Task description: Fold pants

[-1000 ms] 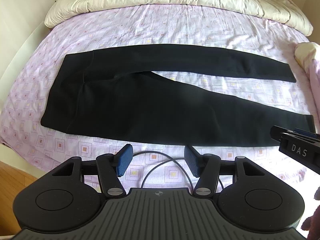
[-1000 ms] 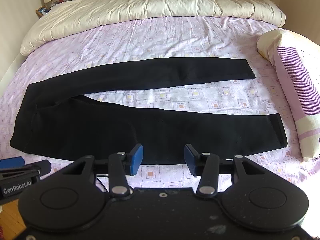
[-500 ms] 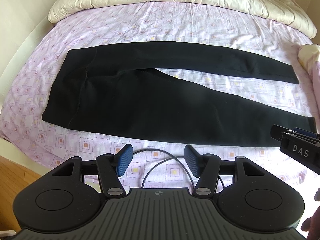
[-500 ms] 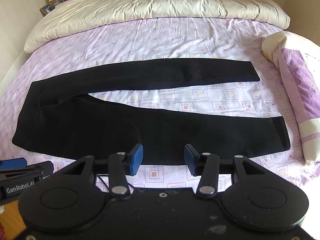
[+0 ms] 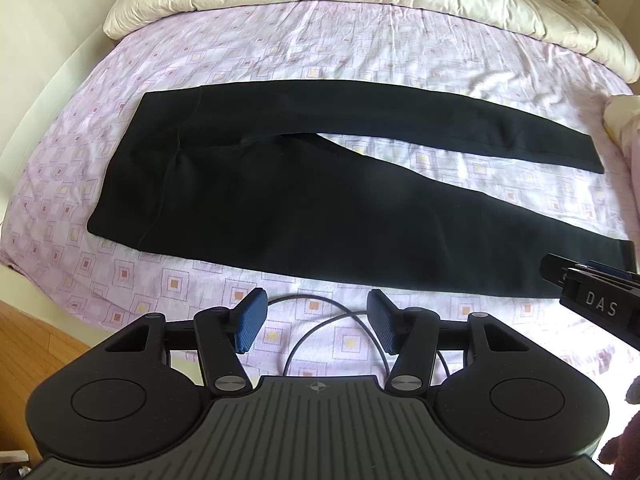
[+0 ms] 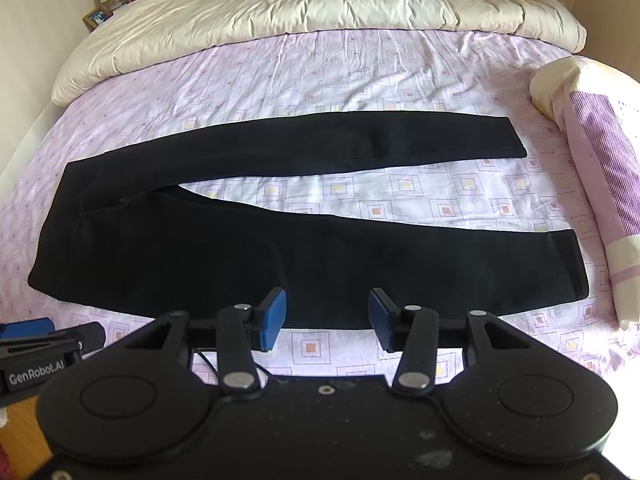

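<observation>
Black pants (image 5: 304,200) lie flat on the bed, waistband to the left and both legs spread in a narrow V to the right; they also show in the right wrist view (image 6: 224,240). My left gripper (image 5: 316,326) is open and empty, hovering over the sheet just short of the pants' near edge. My right gripper (image 6: 327,320) is open and empty, above the near leg's front edge. The right gripper's side shows at the right edge of the left wrist view (image 5: 596,300).
The bed has a pink patterned sheet (image 6: 360,80). A cream duvet (image 6: 320,4) is bunched at the far side. A striped pillow (image 6: 600,152) lies at the right. A grey cable (image 5: 320,328) loops on the sheet by my left gripper. Wooden floor (image 5: 28,344) shows at the lower left.
Both grippers have moved slightly up and back and tilted, so the pants sit a little farther off in both views. Both stay open. The pants have not moved.
</observation>
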A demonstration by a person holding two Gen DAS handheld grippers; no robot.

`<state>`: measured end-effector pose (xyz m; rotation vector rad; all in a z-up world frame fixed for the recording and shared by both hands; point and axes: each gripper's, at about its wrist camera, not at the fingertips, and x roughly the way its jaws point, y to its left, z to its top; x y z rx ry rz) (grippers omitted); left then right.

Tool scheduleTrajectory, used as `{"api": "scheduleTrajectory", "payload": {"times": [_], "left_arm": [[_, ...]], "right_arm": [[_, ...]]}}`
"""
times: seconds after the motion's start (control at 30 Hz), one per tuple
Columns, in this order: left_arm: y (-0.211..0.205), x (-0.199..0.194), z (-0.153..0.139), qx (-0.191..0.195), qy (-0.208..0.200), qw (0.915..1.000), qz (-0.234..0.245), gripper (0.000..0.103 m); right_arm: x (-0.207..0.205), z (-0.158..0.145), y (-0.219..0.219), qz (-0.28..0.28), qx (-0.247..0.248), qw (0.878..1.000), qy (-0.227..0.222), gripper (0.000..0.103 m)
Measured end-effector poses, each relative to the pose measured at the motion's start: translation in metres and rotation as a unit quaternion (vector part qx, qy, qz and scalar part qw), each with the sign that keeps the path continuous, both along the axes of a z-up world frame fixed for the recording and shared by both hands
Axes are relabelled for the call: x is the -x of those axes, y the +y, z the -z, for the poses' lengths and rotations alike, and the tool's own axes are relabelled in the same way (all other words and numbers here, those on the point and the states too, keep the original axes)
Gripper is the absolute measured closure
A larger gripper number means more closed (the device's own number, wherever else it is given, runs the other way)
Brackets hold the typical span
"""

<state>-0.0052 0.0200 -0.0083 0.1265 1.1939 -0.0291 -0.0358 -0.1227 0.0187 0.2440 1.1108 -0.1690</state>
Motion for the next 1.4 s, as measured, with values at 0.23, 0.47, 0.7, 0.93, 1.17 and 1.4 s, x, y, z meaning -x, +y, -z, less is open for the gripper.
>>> {"api": "scheduleTrajectory", "payload": {"times": [0.23, 0.47, 0.7, 0.93, 1.17, 1.4], "left_arm": [[0.008, -0.009, 0.001, -0.005, 0.007, 0.9999, -0.007, 0.051], [0.019, -0.027, 0.012, 0.012, 0.035, 0.9993, 0.001, 0.073], [0.033, -0.058, 0.016, 0.012, 0.028, 0.9995, 0.008, 0.077], [0.051, -0.090, 0.033, -0.006, 0.004, 0.9982, 0.060, 0.077], [0.074, -0.071, 0.081, -0.056, -0.031, 0.9687, 0.240, 0.077], [0.110, -0.051, 0.119, -0.089, -0.030, 0.9472, 0.307, 0.077]], "right_arm": [[-0.010, 0.006, 0.005, -0.003, -0.008, 1.000, 0.009, 0.054], [-0.029, 0.016, 0.012, 0.003, -0.014, 1.000, 0.028, 0.054], [-0.062, 0.025, 0.022, 0.014, -0.016, 0.999, 0.041, 0.054], [-0.094, 0.039, 0.033, 0.030, -0.031, 0.998, 0.054, 0.054], [-0.094, 0.068, 0.028, 0.076, -0.028, 0.992, 0.100, 0.054], [-0.089, 0.087, 0.023, 0.108, -0.019, 0.984, 0.143, 0.054]]}}
